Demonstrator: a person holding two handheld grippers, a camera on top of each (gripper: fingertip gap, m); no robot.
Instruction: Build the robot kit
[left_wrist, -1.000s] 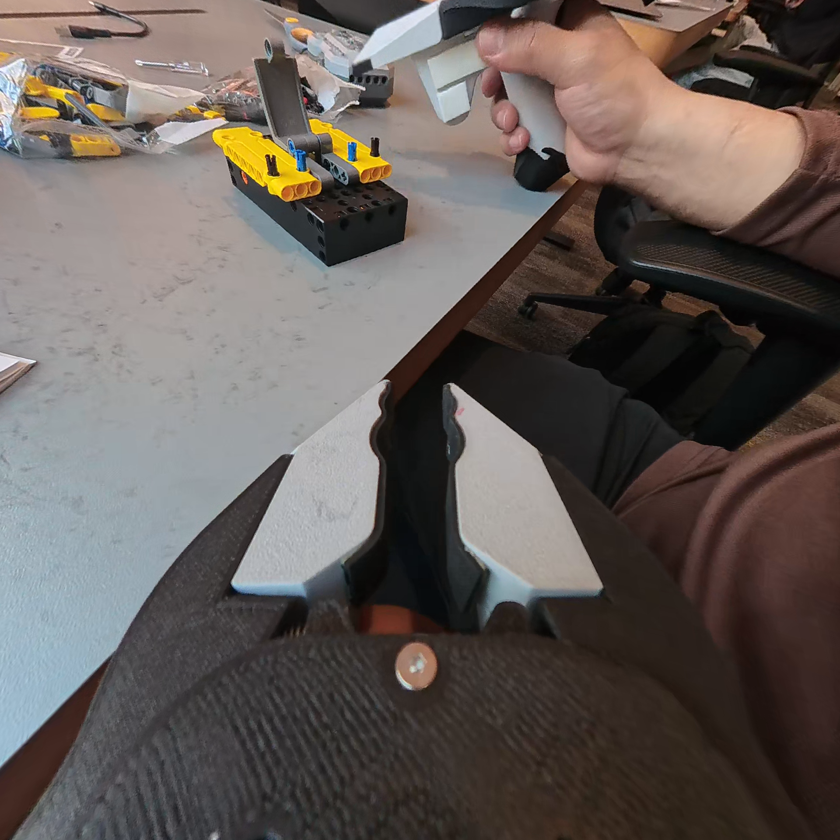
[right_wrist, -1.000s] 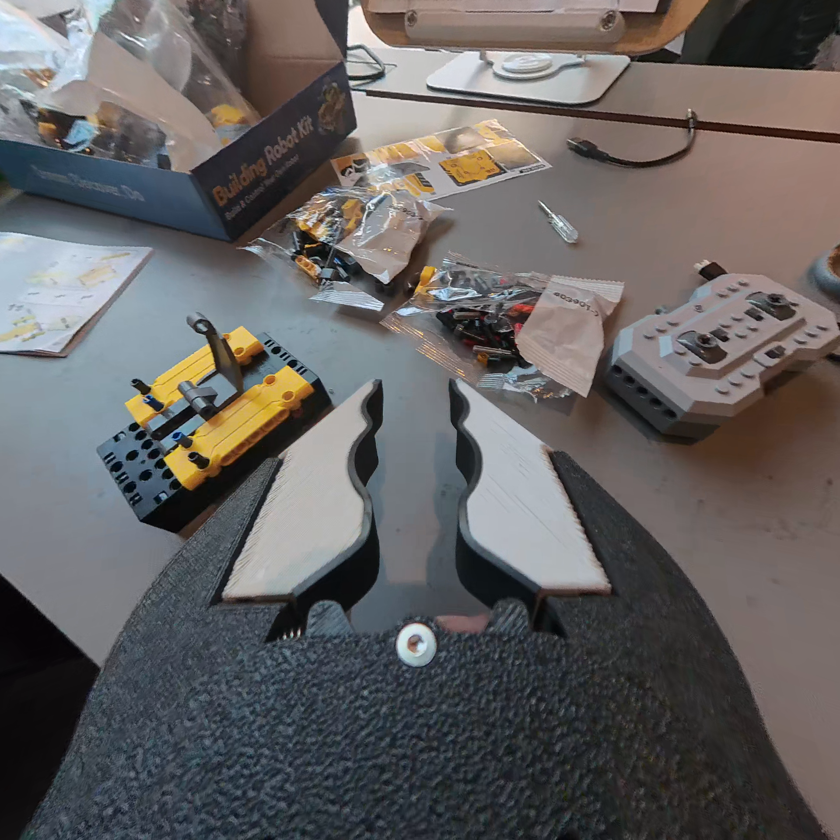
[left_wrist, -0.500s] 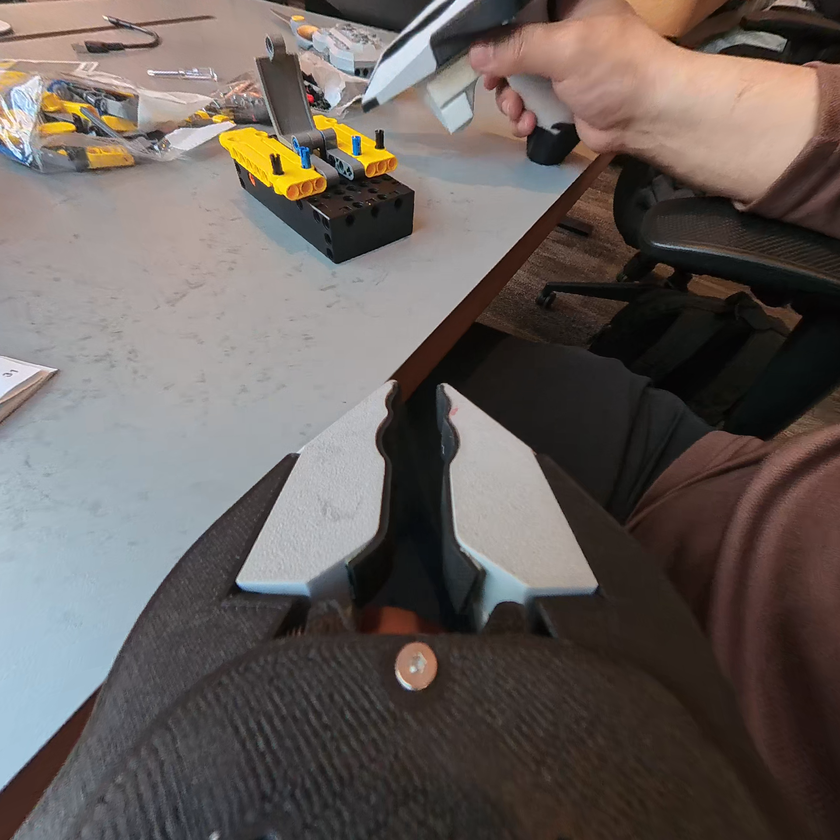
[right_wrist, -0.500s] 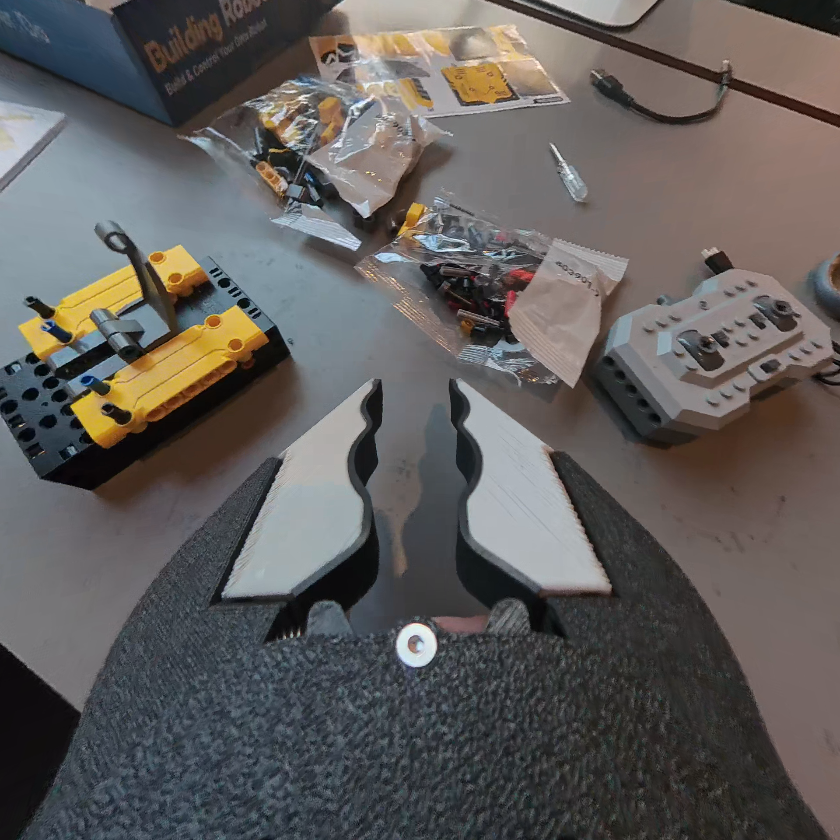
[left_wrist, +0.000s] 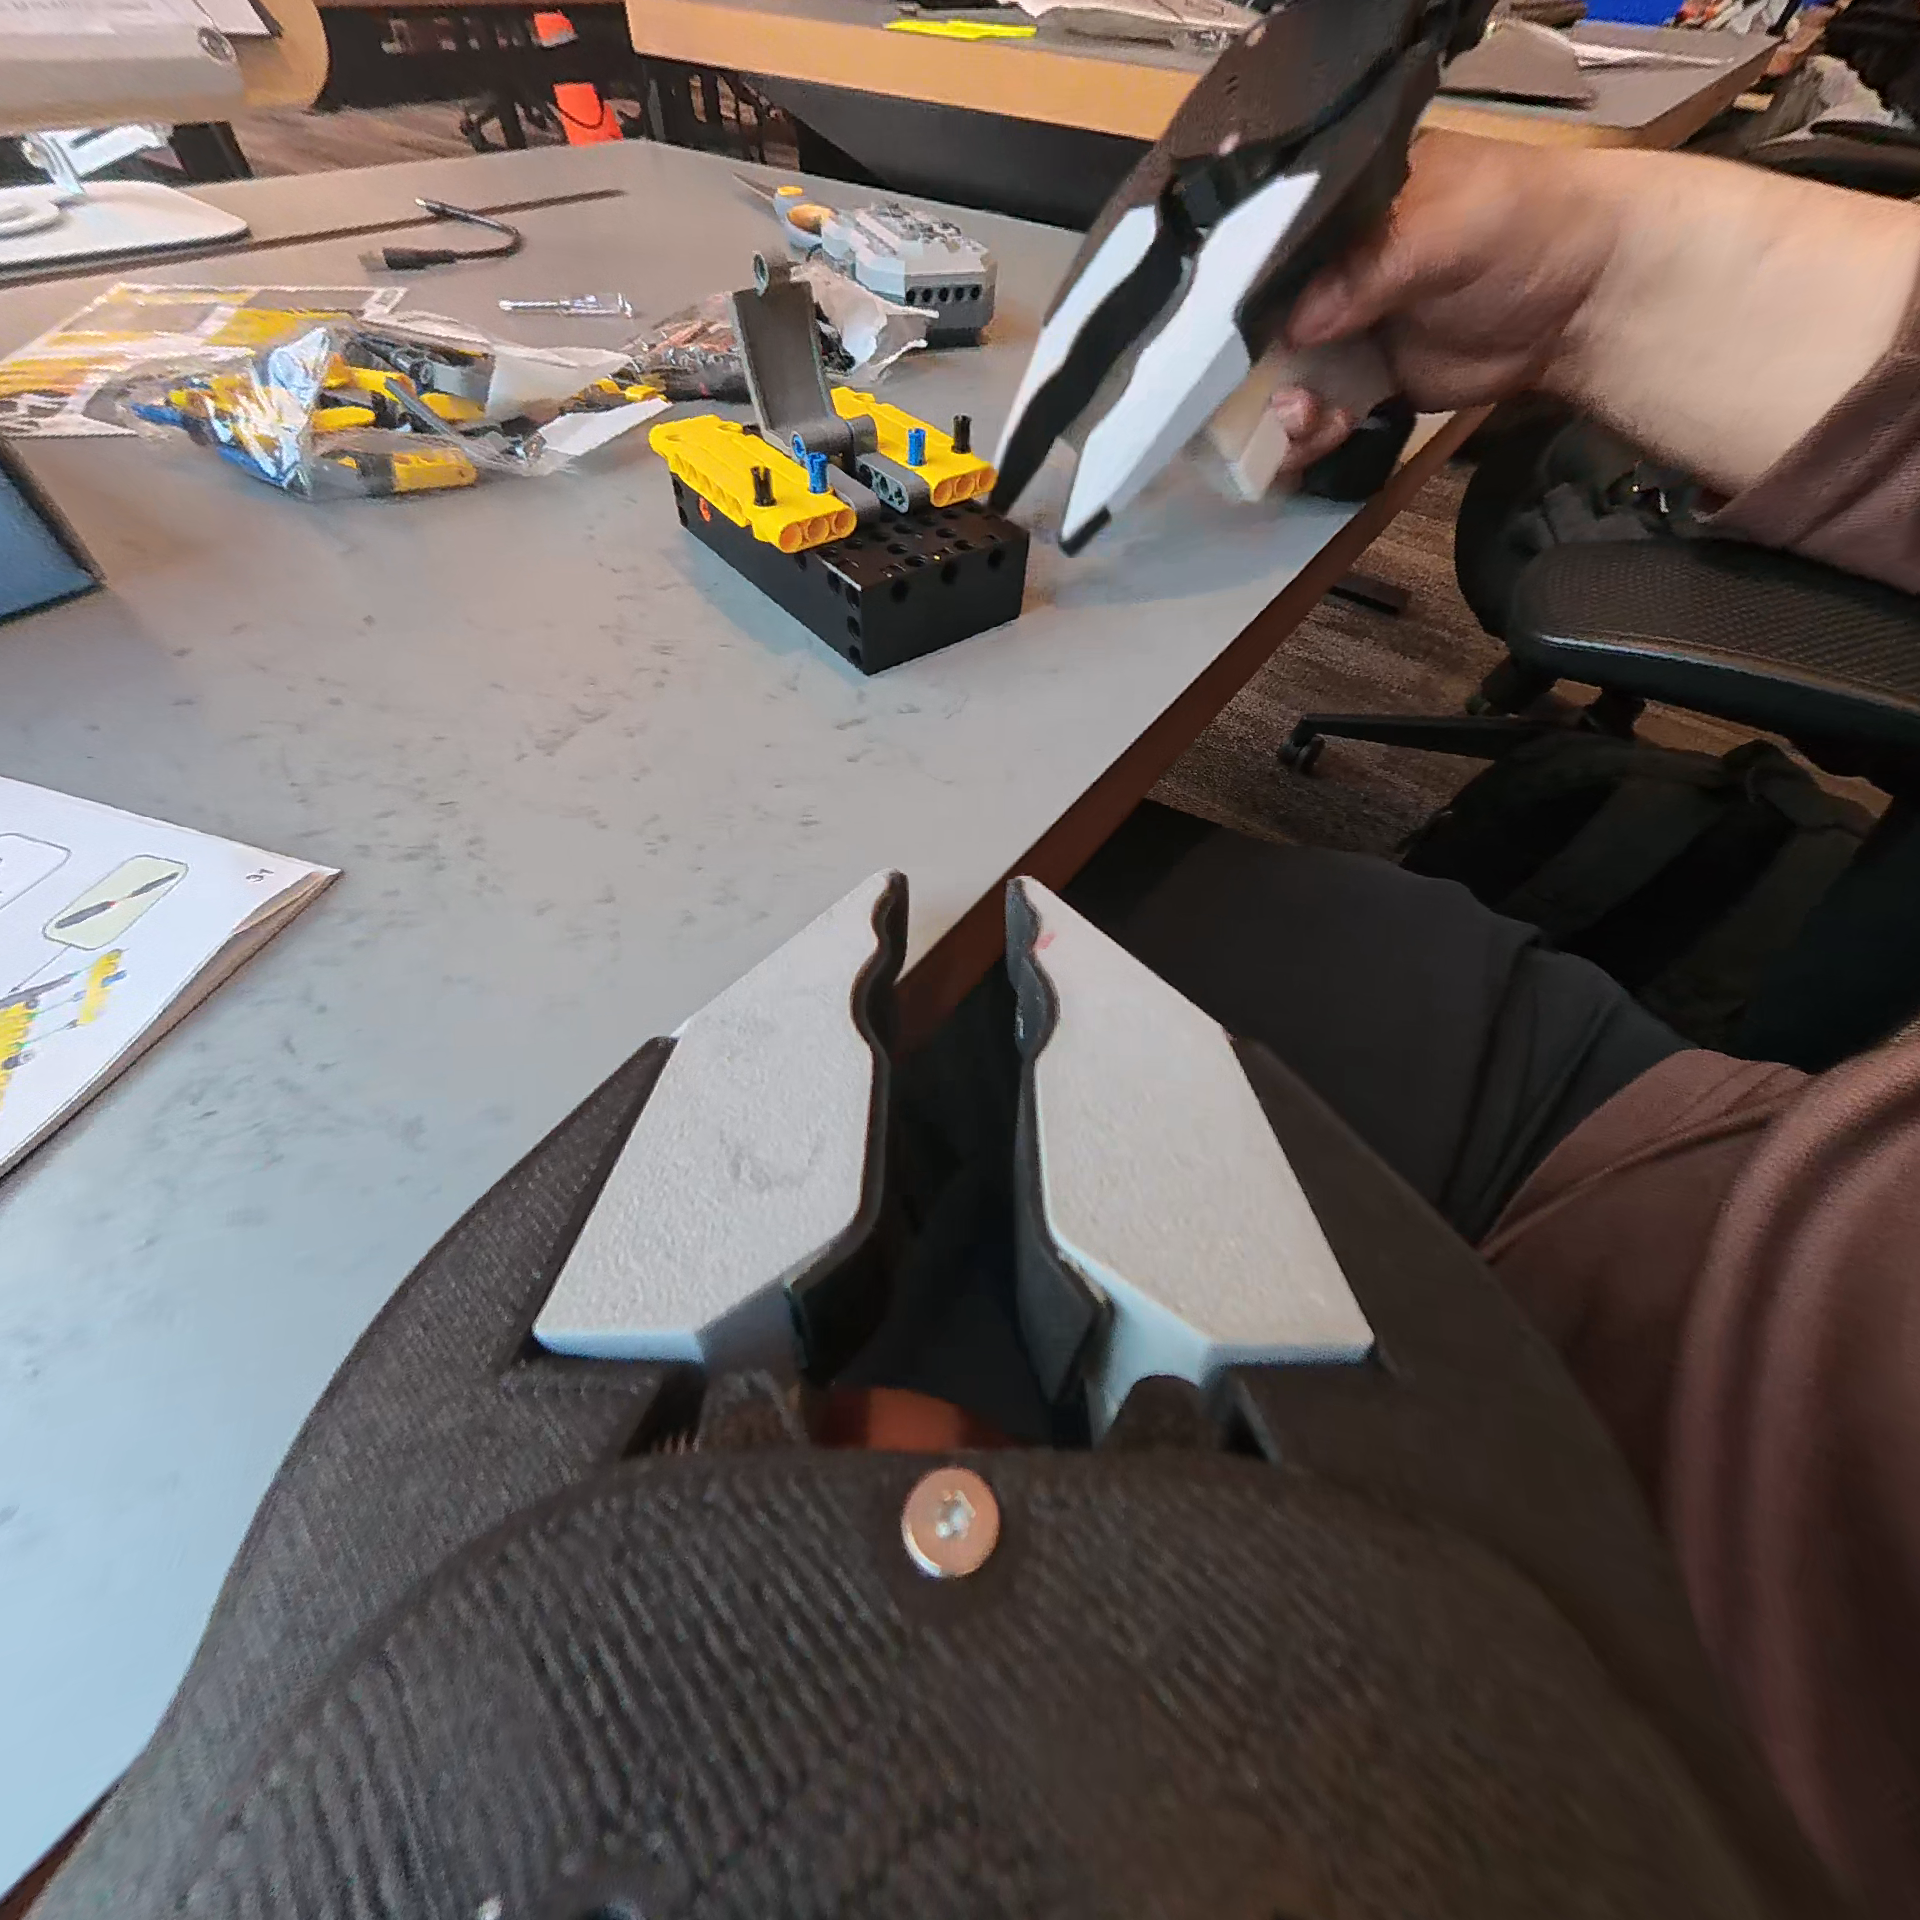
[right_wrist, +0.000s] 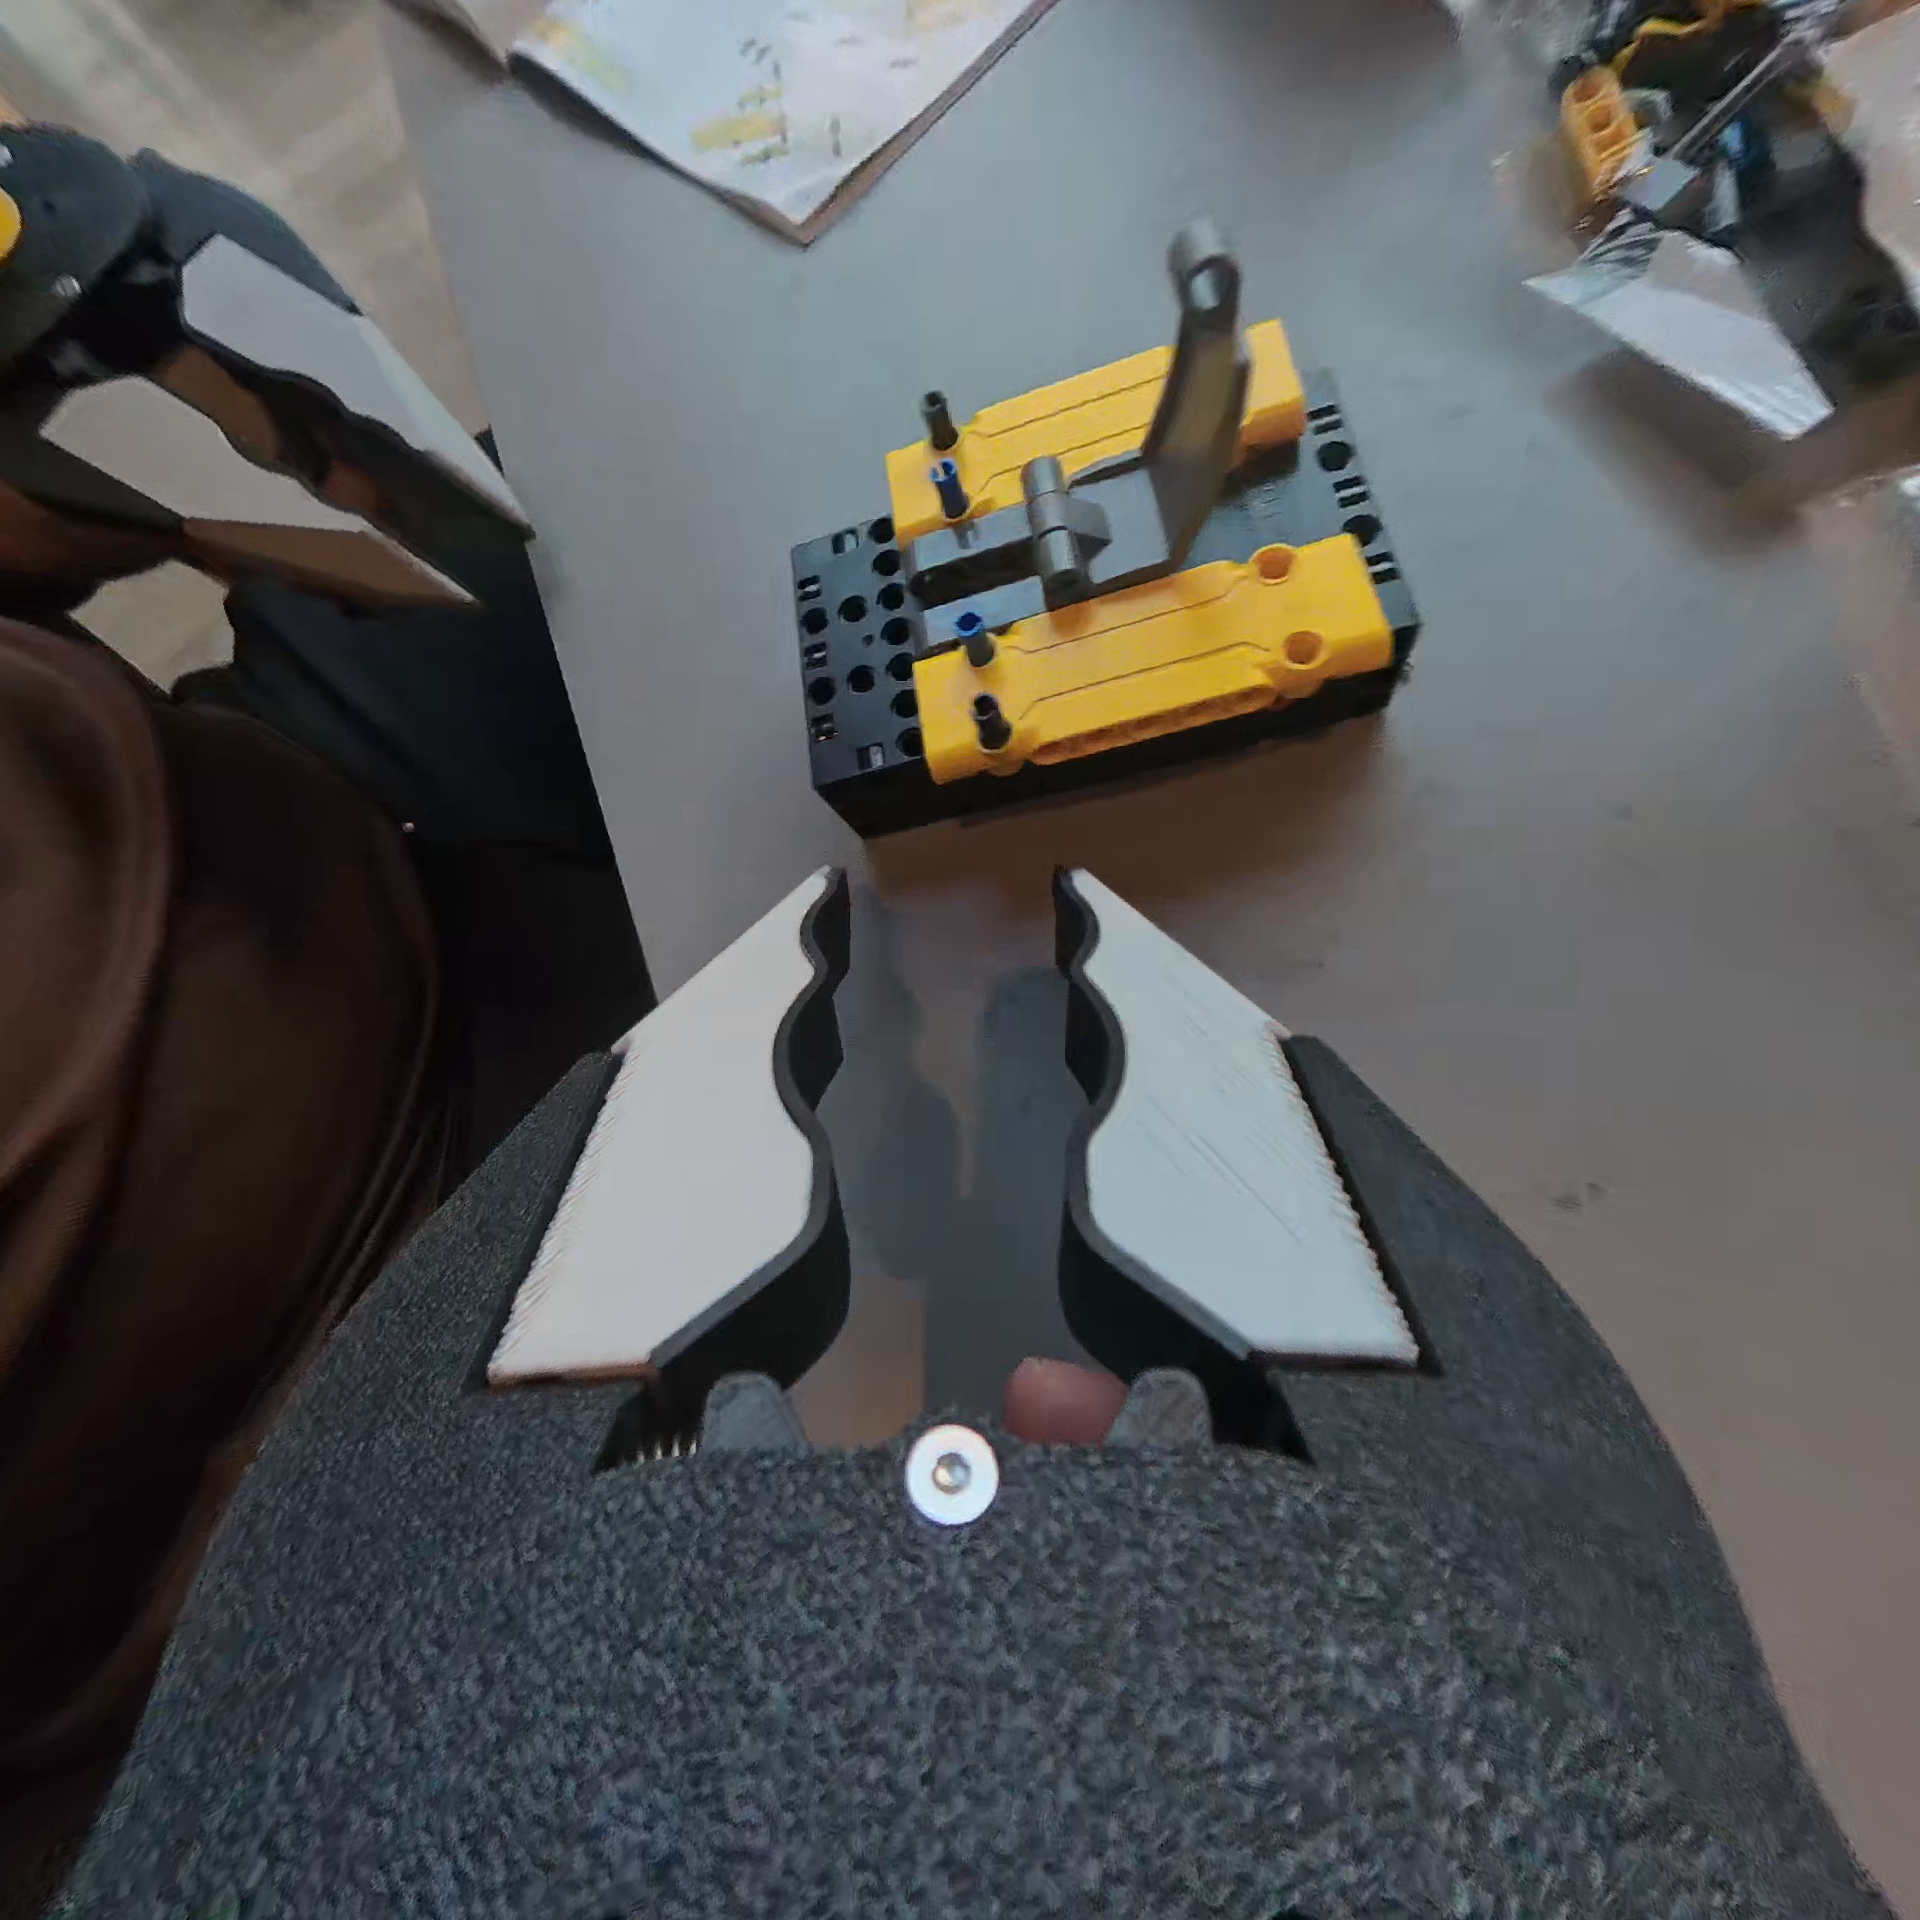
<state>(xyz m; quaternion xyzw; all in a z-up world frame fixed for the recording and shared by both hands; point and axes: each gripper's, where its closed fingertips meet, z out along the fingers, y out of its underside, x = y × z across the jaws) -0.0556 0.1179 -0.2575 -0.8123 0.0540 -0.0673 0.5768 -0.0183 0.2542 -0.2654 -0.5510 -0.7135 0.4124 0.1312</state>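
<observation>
The black perforated brick base (right_wrist: 1101, 665) sits flat on the grey table (left_wrist: 520, 727), close to the table's near edge. On top of it lie 2 yellow beams (right_wrist: 1143, 665) side by side, with a dark grey bracket (right_wrist: 1195, 416) clipped between them and standing up at a tilt. 2 blue pins (right_wrist: 968, 627) and 2 black pins (right_wrist: 987, 717) stick up from the end of the beams nearest you.

Your right gripper (right_wrist: 951, 883) hangs just short of that end of the base, its jaws parted with only bare table between them; it grips nothing. In the left wrist view its tips (left_wrist: 1039, 509) are angled down, just beside the corner of the base, and whether they touch it cannot be told. Your right hand (left_wrist: 1455, 281) holds its handle.

Your left gripper (left_wrist: 956, 904) hovers over the table's edge, well apart from the base, its jaws slightly parted and empty, with your dark trouser leg (left_wrist: 1351, 1018) beyond them.

Farther out, clear bags of yellow and black parts (left_wrist: 332, 416) lie behind the base, with a light grey studded block (left_wrist: 914, 260), a small screwdriver (left_wrist: 566, 304) and a black cable (left_wrist: 457, 234) behind them. An open instruction booklet (left_wrist: 104, 935) lies at your left.
</observation>
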